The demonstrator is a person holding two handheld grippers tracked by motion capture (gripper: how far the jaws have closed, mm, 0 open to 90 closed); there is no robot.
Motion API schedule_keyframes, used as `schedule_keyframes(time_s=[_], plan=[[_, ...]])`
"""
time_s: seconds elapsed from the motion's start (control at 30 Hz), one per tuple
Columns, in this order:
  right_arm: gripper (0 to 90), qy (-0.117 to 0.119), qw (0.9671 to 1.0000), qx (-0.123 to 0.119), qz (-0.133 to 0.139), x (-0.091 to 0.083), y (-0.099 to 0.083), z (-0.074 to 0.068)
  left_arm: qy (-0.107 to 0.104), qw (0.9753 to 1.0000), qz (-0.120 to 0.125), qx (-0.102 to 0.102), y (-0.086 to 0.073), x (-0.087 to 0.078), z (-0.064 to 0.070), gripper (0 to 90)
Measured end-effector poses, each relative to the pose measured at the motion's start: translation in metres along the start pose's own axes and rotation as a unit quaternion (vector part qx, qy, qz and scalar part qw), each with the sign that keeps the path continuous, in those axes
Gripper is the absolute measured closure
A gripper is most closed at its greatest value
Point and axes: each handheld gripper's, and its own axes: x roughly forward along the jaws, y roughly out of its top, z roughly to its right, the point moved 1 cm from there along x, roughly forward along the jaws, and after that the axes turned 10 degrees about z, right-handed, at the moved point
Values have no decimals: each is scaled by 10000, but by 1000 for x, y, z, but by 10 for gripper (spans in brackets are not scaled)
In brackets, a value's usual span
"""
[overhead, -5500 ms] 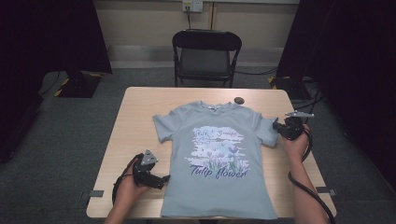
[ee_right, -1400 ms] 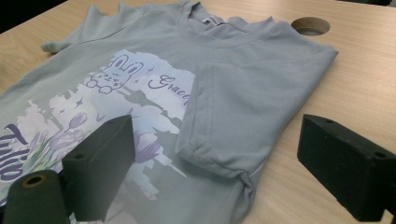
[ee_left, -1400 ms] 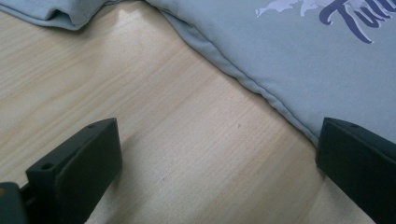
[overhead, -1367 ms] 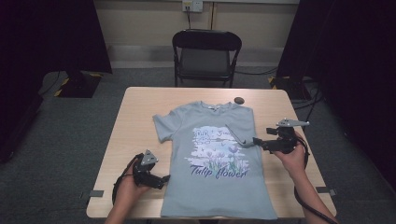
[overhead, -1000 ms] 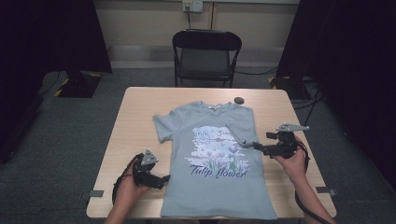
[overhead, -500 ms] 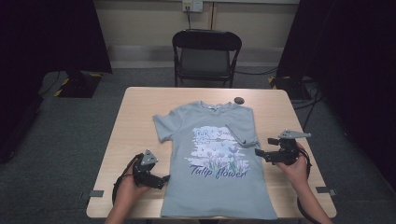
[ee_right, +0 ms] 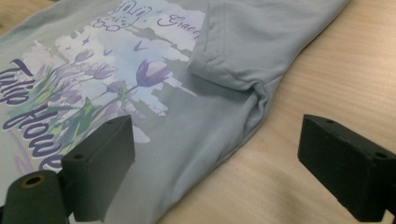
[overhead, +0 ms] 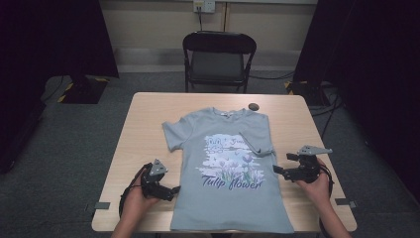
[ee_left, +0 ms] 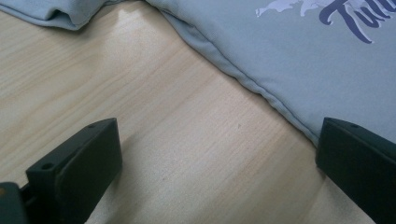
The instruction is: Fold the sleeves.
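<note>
A light blue T-shirt [overhead: 230, 168] printed "Tulip flower" lies flat on the wooden table [overhead: 143, 129], collar away from me. Its right sleeve [overhead: 255, 141] is folded in over the chest, and the folded sleeve [ee_right: 252, 46] lies ahead of my right gripper. My right gripper [overhead: 277, 170] is open beside the shirt's right edge; in the right gripper view [ee_right: 224, 163] one jaw is over the print, the other over bare wood. My left gripper [overhead: 173, 190] is open at the shirt's left side seam [ee_left: 261, 88], holding nothing [ee_left: 215, 158].
A small dark round object [overhead: 253, 106] sits on the table just past the shirt's right shoulder. A black folding chair [overhead: 218, 59] stands behind the far edge. Bare wood [overhead: 302, 129] flanks the shirt on both sides.
The right sleeve, flat outward 5.5 s ago, now lies folded over the chest. My right gripper has drawn back toward the near edge along the shirt's right side. The left gripper stayed put.
</note>
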Motion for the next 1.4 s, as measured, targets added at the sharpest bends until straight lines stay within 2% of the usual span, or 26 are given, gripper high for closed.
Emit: schedule_keyframes(time_s=[0.73,1.0,1.13,1.4], plan=[[102,6,9994,-180,-287,-1,-19,-10,5,10000,-2,-3,0,0,0,0],[100,23,9978,-383,-531,1,-22,-14,7,10000,-3,-6,0,0,0,0],[81,-53,9953,-679,-695,4,-24,-18,16,10000,-1,-12,0,0,0,0],[81,-28,9952,-684,-700,3,-24,-18,95,9999,2,-58,0,0,0,0]])
